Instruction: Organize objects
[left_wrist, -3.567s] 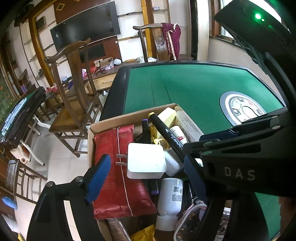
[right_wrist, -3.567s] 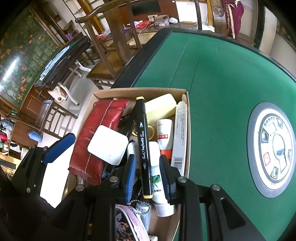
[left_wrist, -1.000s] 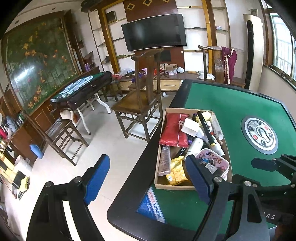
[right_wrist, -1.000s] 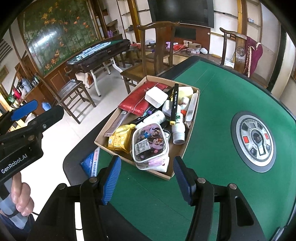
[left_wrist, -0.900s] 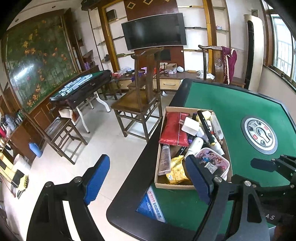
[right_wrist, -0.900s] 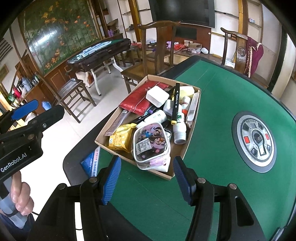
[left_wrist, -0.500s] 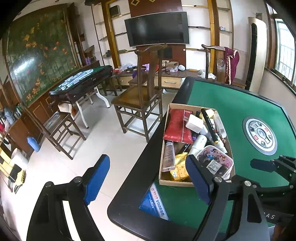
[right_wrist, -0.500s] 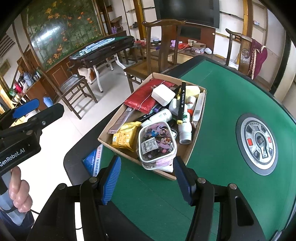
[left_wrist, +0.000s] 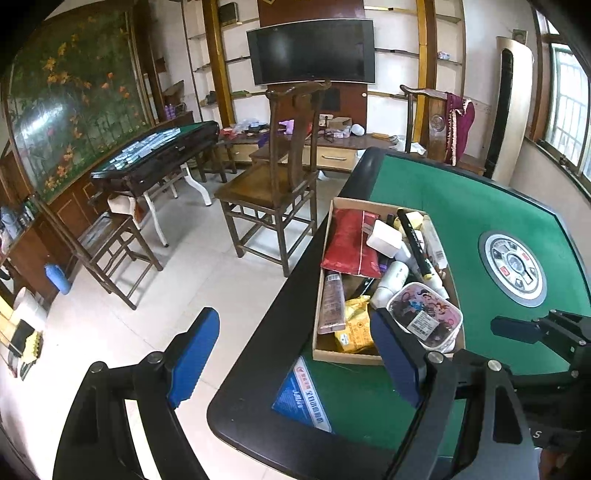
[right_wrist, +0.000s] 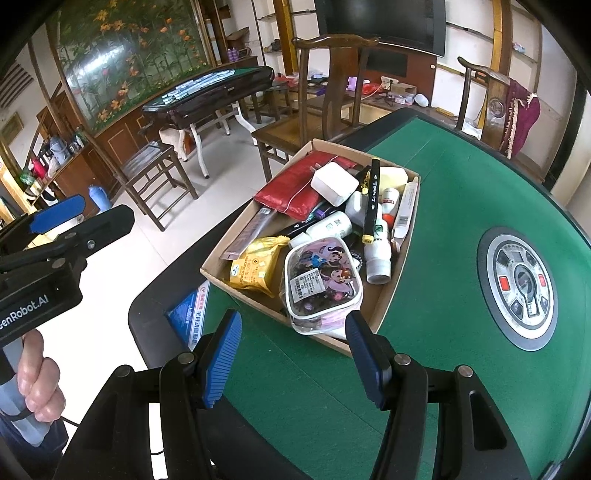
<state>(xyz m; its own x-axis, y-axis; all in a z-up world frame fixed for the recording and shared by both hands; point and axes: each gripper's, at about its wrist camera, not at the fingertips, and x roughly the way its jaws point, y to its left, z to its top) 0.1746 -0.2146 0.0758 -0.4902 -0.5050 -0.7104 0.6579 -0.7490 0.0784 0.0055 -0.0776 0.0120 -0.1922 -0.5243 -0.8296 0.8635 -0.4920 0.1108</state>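
Note:
An open cardboard box (left_wrist: 347, 359) (right_wrist: 258, 300) stands on the green table near its left edge. It holds several things: a red pouch (left_wrist: 351, 243) (right_wrist: 291, 188), a white charger (left_wrist: 384, 238) (right_wrist: 332, 183), a black marker (left_wrist: 413, 242) (right_wrist: 371, 199), a clear cartoon pouch (left_wrist: 424, 317) (right_wrist: 321, 280), a yellow packet (left_wrist: 354, 325) (right_wrist: 255, 266) and white bottles (right_wrist: 376, 251). My left gripper (left_wrist: 295, 354) hangs open and empty over the table's near corner, short of the box. My right gripper (right_wrist: 293, 354) is open and empty too, just in front of the box's near wall.
A blue leaflet (left_wrist: 303, 395) (right_wrist: 188, 314) lies on the black table rim by the corner. A round control panel (left_wrist: 513, 264) (right_wrist: 521, 284) sits in the table's middle. A wooden chair (left_wrist: 277, 184) stands beside the table. A hand (right_wrist: 37, 387) holds the left gripper's handle.
Both grippers have drawn back from close over the box's contents to the table's near corner. The marker stays in the box. Over the last second almost nothing has shifted.

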